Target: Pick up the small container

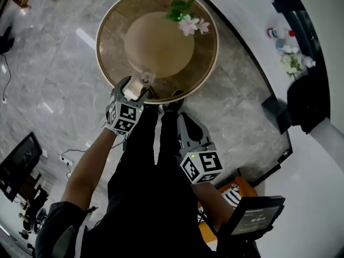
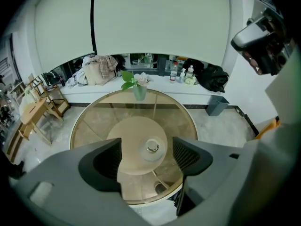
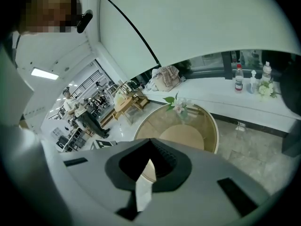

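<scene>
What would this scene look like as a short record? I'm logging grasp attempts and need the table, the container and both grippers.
surface: round glass table
target: small clear container, upright near the table's near edge
other item: vase of flowers, on the far side
left gripper: open, one jaw on either side of the container, pads not touching it
right gripper: shut, empty, short of the table's near edge
task status: container not yet gripped

The small container (image 2: 151, 149) is whitish, the table (image 2: 91, 126) brown
</scene>
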Demonstrator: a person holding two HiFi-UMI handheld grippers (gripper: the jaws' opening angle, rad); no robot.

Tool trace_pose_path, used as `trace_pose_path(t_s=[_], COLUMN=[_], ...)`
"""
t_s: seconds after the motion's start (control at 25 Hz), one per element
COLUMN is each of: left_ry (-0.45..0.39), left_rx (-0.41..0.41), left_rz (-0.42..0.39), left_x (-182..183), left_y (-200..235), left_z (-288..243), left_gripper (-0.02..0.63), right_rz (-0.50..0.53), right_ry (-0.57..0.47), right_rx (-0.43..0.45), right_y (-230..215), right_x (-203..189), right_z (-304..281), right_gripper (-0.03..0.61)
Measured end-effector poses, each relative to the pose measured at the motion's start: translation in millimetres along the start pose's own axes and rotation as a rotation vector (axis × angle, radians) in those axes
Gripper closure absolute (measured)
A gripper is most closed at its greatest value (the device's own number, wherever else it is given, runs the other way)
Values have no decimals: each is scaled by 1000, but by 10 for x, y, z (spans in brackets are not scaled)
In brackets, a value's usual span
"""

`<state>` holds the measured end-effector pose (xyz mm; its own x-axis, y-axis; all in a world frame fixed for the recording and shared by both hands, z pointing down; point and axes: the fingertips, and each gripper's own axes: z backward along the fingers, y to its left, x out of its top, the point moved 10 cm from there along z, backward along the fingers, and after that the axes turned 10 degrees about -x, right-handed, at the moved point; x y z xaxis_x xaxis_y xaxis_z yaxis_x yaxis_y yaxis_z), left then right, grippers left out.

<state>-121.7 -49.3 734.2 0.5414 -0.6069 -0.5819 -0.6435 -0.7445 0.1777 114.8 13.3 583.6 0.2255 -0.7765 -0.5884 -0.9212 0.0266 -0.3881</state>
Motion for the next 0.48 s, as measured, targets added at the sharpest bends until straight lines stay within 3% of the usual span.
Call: trace_pose_path(t_s=[0.48], left_ry=[77], left_rx=[-37], left_rz=[15], left_x=[-241], left_y=[106], left_z=[-669], left_gripper=[288], right_rz=[-40], right_ry=[63], right_rx=[-24], right_y=[-141], right_x=[-279], right_z=[-279], right_gripper=[583])
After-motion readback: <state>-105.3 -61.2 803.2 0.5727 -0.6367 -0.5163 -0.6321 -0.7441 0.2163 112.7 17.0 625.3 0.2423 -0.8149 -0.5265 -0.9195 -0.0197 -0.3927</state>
